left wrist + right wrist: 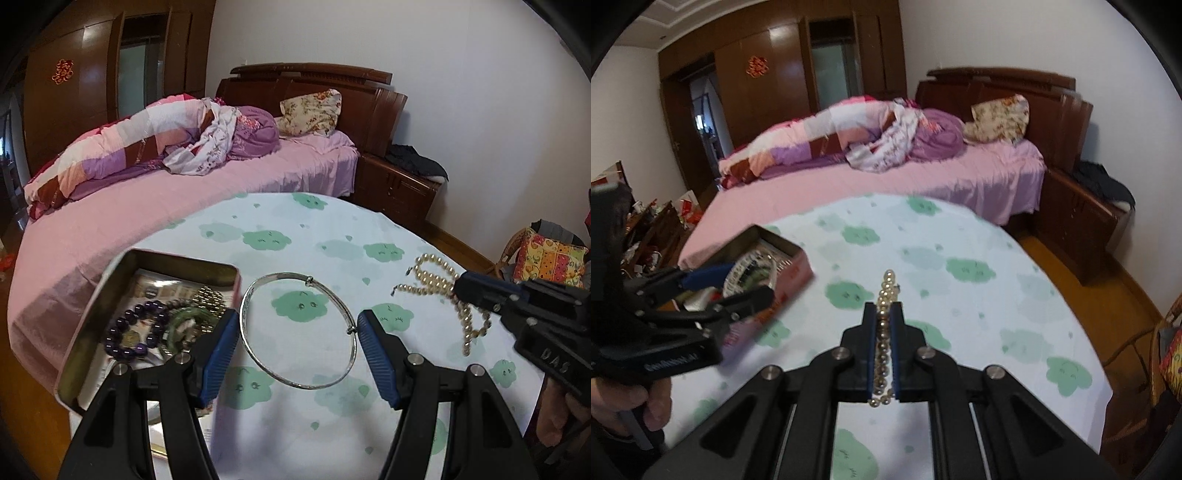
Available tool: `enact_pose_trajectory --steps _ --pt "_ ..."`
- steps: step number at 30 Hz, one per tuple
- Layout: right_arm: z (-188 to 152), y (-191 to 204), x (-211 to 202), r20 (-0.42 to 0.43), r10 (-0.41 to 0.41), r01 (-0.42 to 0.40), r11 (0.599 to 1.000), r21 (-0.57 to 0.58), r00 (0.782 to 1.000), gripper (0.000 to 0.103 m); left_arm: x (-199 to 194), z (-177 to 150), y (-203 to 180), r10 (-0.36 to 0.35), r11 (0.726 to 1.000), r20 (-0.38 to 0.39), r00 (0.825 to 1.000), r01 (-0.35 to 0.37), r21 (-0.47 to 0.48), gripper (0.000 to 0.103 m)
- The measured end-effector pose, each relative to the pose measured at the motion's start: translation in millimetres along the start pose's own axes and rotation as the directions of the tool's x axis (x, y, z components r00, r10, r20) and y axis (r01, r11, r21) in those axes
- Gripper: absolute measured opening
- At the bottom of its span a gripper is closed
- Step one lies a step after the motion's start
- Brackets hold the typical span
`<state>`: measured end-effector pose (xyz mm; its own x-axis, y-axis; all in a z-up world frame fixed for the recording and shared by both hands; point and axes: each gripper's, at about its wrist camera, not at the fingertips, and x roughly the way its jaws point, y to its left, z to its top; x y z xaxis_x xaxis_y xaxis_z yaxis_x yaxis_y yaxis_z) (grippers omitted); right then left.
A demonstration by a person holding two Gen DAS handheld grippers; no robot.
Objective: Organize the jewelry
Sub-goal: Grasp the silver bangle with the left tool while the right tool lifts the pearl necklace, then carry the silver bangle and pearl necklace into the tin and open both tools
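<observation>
Two grippers share our cloud-print table (pixel 332 236), pink bed (pixel 147 206) behind it. Largest of the jewelry things is the open tin (pixel 110 288) at the table's left edge, holding a purple bead bracelet (pixel 135 330) and what seems a green one, partly hidden. Our left gripper (pixel 297 328) stands spread wide, the thin silver bangle (pixel 299 330) between its pads; whether it rests on the cloth we cannot tell. Our right gripper (pixel 884 314) is clamped on the pearl strand (pixel 886 291), with bare cloth ahead and to the right
</observation>
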<state>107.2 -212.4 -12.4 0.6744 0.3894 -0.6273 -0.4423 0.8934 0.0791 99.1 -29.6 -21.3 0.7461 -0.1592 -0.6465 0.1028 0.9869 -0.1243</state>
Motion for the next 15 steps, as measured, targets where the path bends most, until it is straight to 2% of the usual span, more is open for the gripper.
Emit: enact_pose_trajectory --steps 15 --pt "35 53 7 0.053 0.116 -0.111 0.990 -0.084 0.992 0.009 -29 4 51 0.091 0.994 0.046 0.995 -0.087 -0.069 0.066"
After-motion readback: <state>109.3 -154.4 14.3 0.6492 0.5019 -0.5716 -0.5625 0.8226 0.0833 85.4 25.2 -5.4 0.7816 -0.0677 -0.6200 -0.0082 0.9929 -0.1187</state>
